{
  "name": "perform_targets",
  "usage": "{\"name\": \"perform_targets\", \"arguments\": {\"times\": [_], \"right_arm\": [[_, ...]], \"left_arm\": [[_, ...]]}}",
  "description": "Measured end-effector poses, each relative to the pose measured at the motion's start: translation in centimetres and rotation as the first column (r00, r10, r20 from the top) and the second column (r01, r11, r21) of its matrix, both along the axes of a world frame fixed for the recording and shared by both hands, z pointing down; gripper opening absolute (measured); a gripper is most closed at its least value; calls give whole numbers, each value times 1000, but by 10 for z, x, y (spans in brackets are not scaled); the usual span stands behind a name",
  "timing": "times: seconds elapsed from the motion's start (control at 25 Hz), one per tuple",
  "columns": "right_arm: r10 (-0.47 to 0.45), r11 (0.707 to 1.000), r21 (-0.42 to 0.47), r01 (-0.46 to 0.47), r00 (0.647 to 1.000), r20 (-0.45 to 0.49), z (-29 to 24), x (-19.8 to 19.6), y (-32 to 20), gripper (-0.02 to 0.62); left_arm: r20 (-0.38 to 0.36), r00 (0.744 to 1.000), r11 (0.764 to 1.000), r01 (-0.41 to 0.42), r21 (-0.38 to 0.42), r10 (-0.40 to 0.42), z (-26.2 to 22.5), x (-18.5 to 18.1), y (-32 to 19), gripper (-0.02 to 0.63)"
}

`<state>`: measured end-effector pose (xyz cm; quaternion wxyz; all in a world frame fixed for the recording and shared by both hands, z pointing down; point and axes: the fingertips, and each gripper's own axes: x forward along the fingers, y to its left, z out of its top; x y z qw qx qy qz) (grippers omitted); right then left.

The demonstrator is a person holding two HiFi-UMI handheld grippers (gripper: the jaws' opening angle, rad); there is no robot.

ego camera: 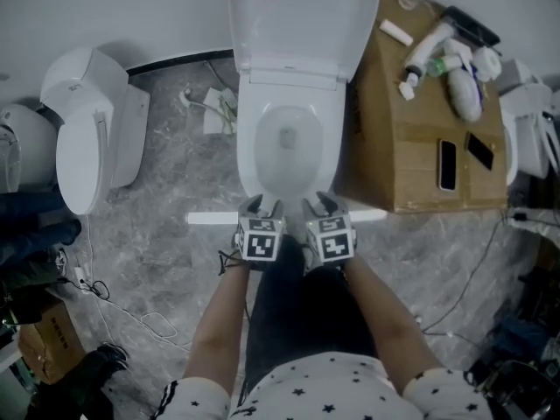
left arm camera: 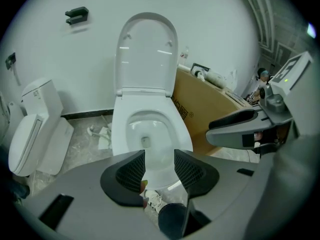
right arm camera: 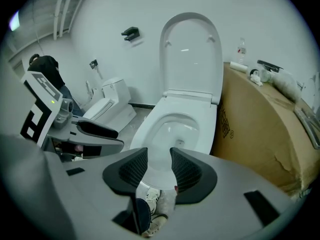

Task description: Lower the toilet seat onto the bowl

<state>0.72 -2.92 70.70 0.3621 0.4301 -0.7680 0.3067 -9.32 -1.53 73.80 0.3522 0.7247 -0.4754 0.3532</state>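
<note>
A white toilet stands against the wall with its lid (ego camera: pixel 302 16) raised upright. The seat ring (ego camera: pixel 254 160) lies flat on the bowl, also seen in the left gripper view (left arm camera: pixel 179 129) and the right gripper view (right arm camera: pixel 150 126). My left gripper (ego camera: pixel 261 205) and right gripper (ego camera: pixel 320 203) hang side by side just in front of the bowl's front edge, above the floor. Both are open, with nothing between the jaws: the left gripper (left arm camera: pixel 160 156) and the right gripper (right arm camera: pixel 159 155) each frame only the bowl's front rim and a shoe below. Neither touches the toilet.
A large cardboard box (ego camera: pixel 411 129) stands close on the toilet's right, with bottles and two phones on top. A second toilet (ego camera: pixel 87 138) with its lid down stands at the left. Cables (ego camera: pixel 131 318) trail over the marble floor. The person's legs are below the grippers.
</note>
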Motion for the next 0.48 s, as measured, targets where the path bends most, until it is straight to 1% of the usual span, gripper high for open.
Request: {"name": "perform_targets", "arguments": {"times": [0.12, 0.32, 0.48], "right_arm": [[1, 1000, 22, -1, 1000, 9, -20, -1, -1, 150], [30, 997, 66, -32, 999, 28, -54, 4, -3, 112], [48, 993, 103, -52, 998, 46, -80, 9, -3, 83]], "left_arm": [[-3, 1000, 999, 21, 39, -21, -23, 0, -4, 164], [-17, 1000, 996, 26, 82, -24, -60, 9, -7, 137], [-17, 1000, 993, 28, 116, -27, -86, 18, -5, 93]]}}
